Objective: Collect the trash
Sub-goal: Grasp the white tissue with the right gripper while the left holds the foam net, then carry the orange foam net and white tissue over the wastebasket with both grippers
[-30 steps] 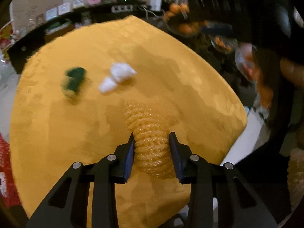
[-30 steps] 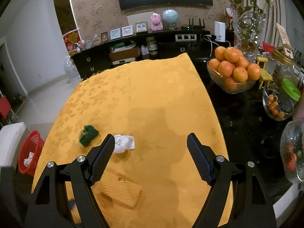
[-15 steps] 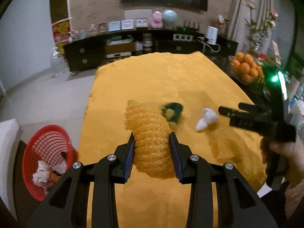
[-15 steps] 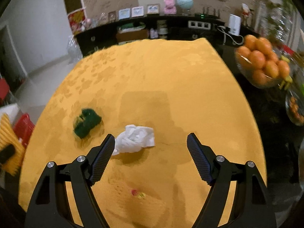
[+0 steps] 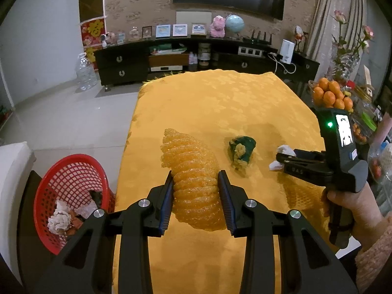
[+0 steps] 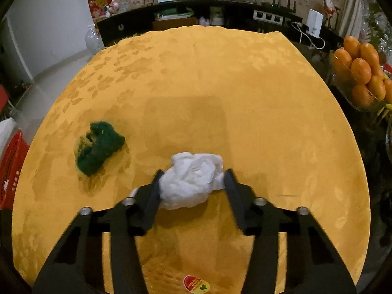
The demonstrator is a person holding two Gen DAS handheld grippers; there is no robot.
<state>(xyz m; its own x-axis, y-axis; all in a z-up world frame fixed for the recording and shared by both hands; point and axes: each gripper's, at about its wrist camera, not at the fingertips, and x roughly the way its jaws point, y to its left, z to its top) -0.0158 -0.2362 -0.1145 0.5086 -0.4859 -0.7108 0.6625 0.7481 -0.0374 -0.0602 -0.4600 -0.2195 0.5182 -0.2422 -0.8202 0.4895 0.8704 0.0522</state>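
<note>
My left gripper (image 5: 196, 191) is shut on an orange foam fruit net (image 5: 191, 169) and holds it above the left part of the orange tablecloth (image 5: 220, 103). My right gripper (image 6: 193, 183) has its jaws around a crumpled white tissue (image 6: 191, 181) on the cloth, both pads touching it. It also shows in the left wrist view (image 5: 284, 158). A green scrap (image 6: 98, 147) lies to the tissue's left, also seen in the left wrist view (image 5: 241, 150). A second foam net with a sticker (image 6: 196, 269) lies under my right gripper.
A red mesh basket (image 5: 71, 183) holding crumpled trash stands on the floor left of the table, and its edge shows in the right wrist view (image 6: 9, 166). A glass bowl of oranges (image 6: 360, 73) stands to the right. A dark sideboard (image 5: 196, 56) runs behind.
My left gripper has swung left with the foam net, bringing the red basket into view. My right gripper has moved forward and closed its jaws onto the white tissue.
</note>
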